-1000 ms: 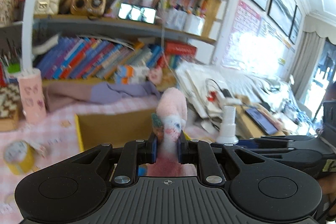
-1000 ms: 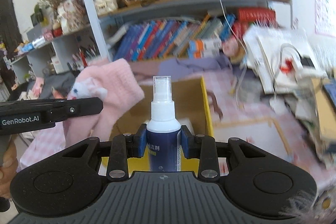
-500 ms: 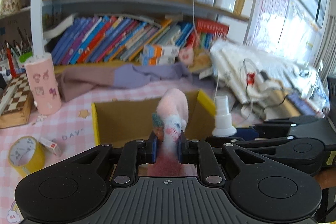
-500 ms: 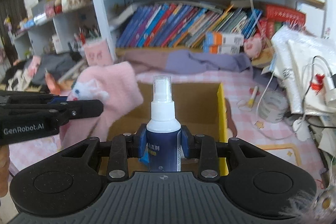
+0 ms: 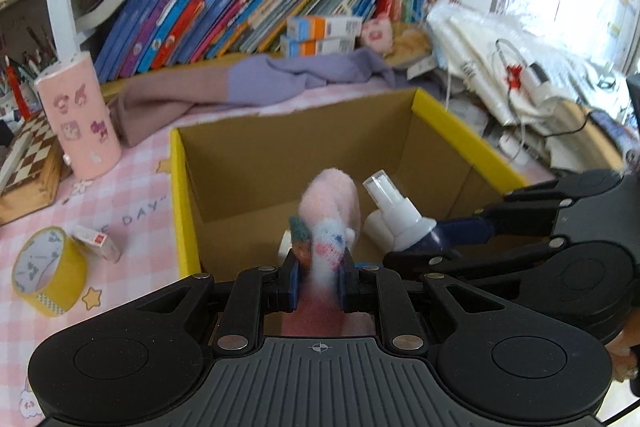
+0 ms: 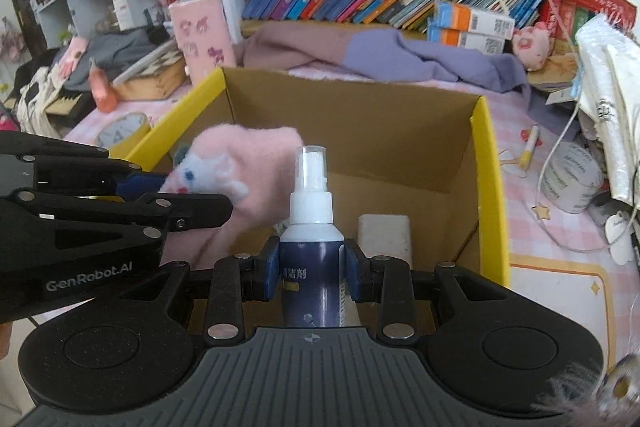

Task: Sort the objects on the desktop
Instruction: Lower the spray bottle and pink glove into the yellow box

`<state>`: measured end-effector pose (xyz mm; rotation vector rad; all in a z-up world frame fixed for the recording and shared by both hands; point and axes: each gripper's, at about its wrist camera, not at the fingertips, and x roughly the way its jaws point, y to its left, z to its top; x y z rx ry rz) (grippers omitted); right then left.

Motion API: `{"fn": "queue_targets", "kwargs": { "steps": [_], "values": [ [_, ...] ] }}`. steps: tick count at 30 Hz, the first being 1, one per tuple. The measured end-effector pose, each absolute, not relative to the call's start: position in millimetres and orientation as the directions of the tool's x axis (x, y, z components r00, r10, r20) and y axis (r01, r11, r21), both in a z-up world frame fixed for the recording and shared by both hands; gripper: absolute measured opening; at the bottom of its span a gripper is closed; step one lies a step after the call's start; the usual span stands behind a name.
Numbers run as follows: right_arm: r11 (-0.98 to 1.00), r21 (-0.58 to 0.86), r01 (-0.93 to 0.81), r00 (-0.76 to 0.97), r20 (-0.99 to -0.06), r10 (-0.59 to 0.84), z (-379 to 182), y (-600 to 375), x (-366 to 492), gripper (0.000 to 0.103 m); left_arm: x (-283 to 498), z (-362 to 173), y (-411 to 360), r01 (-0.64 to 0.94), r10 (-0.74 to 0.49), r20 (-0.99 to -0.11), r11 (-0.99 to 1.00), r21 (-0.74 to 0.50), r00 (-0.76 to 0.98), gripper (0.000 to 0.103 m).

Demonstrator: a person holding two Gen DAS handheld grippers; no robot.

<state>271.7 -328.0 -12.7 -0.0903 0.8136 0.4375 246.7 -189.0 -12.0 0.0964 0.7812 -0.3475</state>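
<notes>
My left gripper is shut on a pink fluffy sock with a cartoon face, held over the open cardboard box with yellow rims. The sock also shows in the right wrist view, with the left gripper at its left. My right gripper is shut on a dark blue spray bottle with a white pump, also over the box. The bottle shows in the left wrist view. A white block lies on the box floor.
A yellow tape roll and a small carton lie left of the box on the pink checked cloth. A pink cylinder and chessboard box stand at the far left. Purple cloth, books behind; bags and cables right.
Both grippers have come down and forward over the box, tilting to look into it. The sock and bottle stay gripped and now hang within the box opening.
</notes>
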Motion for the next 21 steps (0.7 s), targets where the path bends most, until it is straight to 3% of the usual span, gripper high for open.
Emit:
{"fn": "queue_targets", "kwargs": {
  "steps": [8, 14, 15, 18, 21],
  "values": [
    [0.906, 0.096, -0.412, 0.563, -0.755, 0.336, -27.3, -326.3, 283.0, 0.030, 248.1, -17.8, -192.4, 0.342, -0.250, -0.708, 0.940, -0.012, 0.661, 0.017],
    [0.914, 0.114, -0.390, 0.549, -0.768, 0.330, -32.7, -326.9, 288.3, 0.030, 247.8, -16.8, -190.0, 0.344, -0.270, -0.698, 0.938, -0.036, 0.664, 0.025],
    [0.916, 0.119, -0.383, 0.550, -0.768, 0.329, -33.0, -328.2, 288.1, 0.031, 246.5, -14.9, -188.9, 0.342, -0.275, -0.691, 0.939, -0.043, 0.669, 0.029],
    [0.923, 0.145, -0.358, 0.570, -0.749, 0.339, -28.8, -335.2, 286.2, 0.034, 239.2, -6.0, -182.2, 0.305, -0.259, -0.648, 0.951, -0.043, 0.717, 0.057],
    [0.928, 0.164, -0.334, 0.600, -0.722, 0.344, -18.2, -343.3, 282.2, 0.041, 231.5, 7.1, -174.8, 0.294, -0.276, -0.602, 0.953, -0.071, 0.750, 0.060]
  ]
}}
